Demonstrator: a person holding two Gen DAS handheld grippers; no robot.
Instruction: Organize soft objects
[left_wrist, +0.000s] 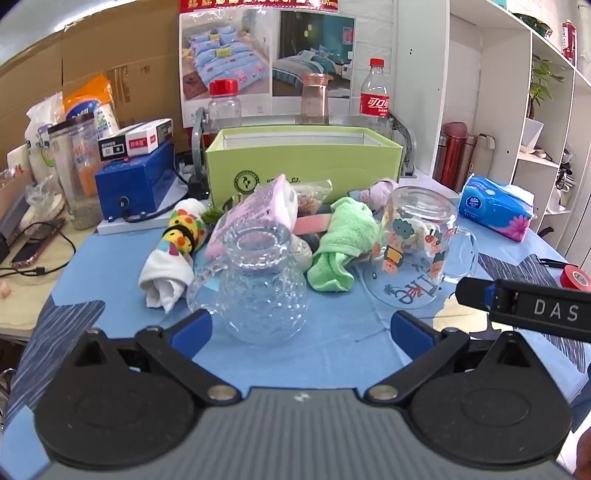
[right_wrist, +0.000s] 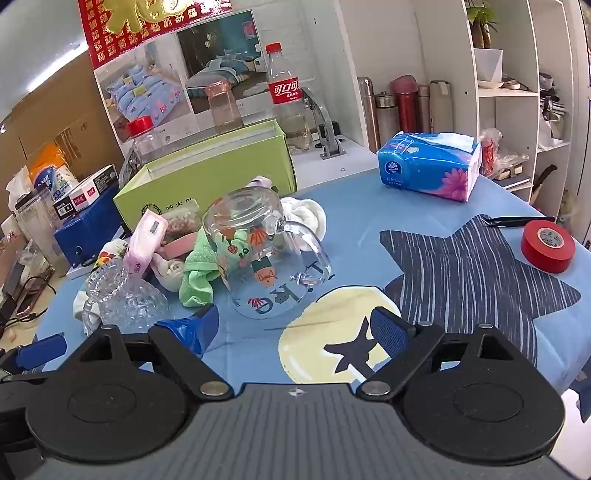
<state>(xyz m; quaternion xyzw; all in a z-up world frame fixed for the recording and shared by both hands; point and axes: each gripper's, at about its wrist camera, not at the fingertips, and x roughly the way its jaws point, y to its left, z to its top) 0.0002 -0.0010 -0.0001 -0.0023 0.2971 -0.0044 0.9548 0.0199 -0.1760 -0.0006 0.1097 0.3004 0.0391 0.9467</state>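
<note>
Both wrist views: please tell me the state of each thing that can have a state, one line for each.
Left gripper: open, empty.
Right gripper: open, empty.
Green box: lid off, open on top.
Printed mug: tipped on its side.
Bumpy glass: mouth down, it seems.
Green towel: crumpled, on the cloth.
White towel: rolled up.
Cola bottle: upright, capped.
Tissue pack: opened, tissue showing.

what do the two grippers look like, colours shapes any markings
Both match: a ribbed grey body, two round black discs, black angled linkages with silver pivot pins, and blue finger pads. The left gripper and right gripper share this build. The right one's black side reads "DAS" in white. No cables or sleeves show.
</note>
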